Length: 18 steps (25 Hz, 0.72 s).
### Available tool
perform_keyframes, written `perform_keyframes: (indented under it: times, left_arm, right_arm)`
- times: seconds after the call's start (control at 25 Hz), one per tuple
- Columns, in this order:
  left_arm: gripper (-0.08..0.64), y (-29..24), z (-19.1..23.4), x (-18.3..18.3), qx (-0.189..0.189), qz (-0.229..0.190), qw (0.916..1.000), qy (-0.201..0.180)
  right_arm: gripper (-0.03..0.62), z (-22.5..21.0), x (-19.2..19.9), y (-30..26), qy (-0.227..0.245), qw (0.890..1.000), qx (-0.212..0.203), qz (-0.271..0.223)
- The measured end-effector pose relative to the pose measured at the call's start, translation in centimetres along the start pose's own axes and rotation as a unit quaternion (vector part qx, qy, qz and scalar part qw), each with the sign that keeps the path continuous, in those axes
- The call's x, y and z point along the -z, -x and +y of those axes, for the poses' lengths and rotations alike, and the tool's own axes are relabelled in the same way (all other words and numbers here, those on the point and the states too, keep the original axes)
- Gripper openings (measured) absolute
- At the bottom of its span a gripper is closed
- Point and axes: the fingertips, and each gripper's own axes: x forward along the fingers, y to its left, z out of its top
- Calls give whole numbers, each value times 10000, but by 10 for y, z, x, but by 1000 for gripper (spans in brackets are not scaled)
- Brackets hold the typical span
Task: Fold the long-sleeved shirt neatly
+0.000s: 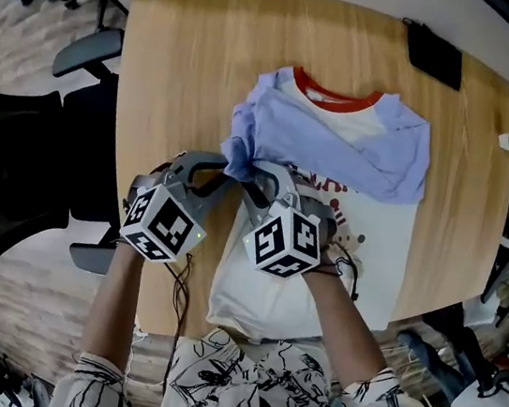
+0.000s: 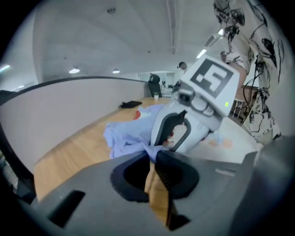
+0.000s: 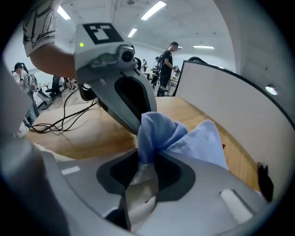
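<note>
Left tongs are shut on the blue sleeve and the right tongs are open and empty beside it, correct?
Not quite. The right tongs are not open and empty: the right gripper view shows them shut on the blue sleeve too. The left tongs are shut on it, as you said.

We can read no text, number or brand anywhere; the red print (image 1: 326,182) on the chest of the white cloth long-sleeved shirt (image 1: 376,249) with pale blue sleeves and a red collar is mostly covered and too small to make out; the black-and-white square markers on the cubes of the left gripper (image 1: 229,171) and the right gripper (image 1: 259,175) are patterns, not letters.
</note>
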Motion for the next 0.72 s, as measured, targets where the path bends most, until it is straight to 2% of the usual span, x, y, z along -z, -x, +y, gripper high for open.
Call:
perform_keyframes:
  times: [0.08, 0.16, 0.24, 0.32, 0.6, 0.72]
  left_arm:
    - [38, 8, -3, -19, -95, -259, 9996, -113]
    - [51, 12, 1, -18, -296, -334, 9990, -73]
    - [110, 10, 4, 0, -240, -170, 9994, 161]
    - [137, 0, 0, 18, 7, 124, 9995, 288]
    - [176, -34, -24, 16, 478, 714, 9941, 669]
    - [187, -31, -38, 15, 603, 667, 9865, 1368]
  right_arm:
    - [60, -6, -7, 7, -140, 9995, 199, -221]
    - [43, -17, -12, 24, -599, 9964, 329, -494]
    - [40, -30, -15, 44, -1200, 9887, 394, -809]
    - [40, -42, -17, 59, -1632, 9797, 413, -1090]
    - [38, -58, -14, 79, -2234, 9628, 340, -1479]
    - [38, -60, -21, 82, -2272, 9603, 267, -1598]
